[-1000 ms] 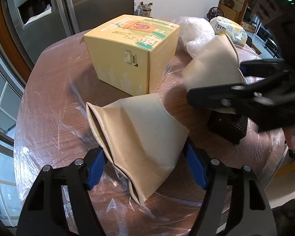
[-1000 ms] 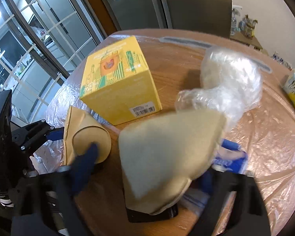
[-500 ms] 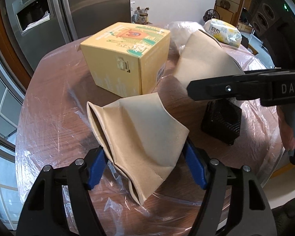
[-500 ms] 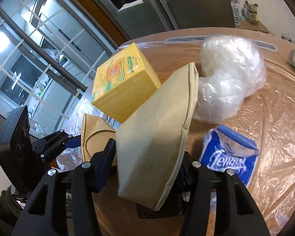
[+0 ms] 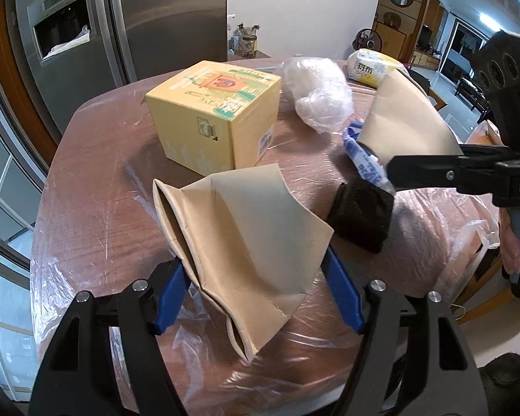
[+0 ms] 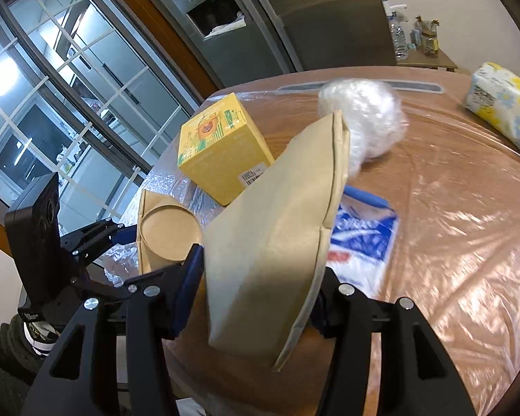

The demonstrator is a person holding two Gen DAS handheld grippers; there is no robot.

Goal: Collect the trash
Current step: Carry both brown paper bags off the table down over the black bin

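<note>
The blue pads (image 5: pixel 170 294) of the left gripper (image 5: pixel 256 291) pressed on either side of a flattened brown paper cup (image 5: pixel 239 242), clamping it near its lower half; the cup's open mouth pointed up and to the left, and its creased base hung below the pads, over the table edge. The right gripper (image 6: pixel 256 291) likewise gripped a second crushed paper cup (image 6: pixel 280 242) between its pads, the cup's folded rim rising well above the fingers and tilting right; seen from the left wrist, that cup (image 5: pixel 402 121) was lifted clear of the table (image 5: pixel 97 187).

Just beyond the left cup a yellow carton (image 5: pixel 218 118) stood on the plastic-covered wooden table. To its right lay a wad of clear plastic wrap (image 5: pixel 315 97), and near it a blue and white wrapper (image 6: pixel 364 242) and a black object (image 5: pixel 360 218). A pale floral tissue pack (image 6: pixel 502 111) rested at the far edge. A steel refrigerator (image 5: pixel 128 20) stood behind the table.
</note>
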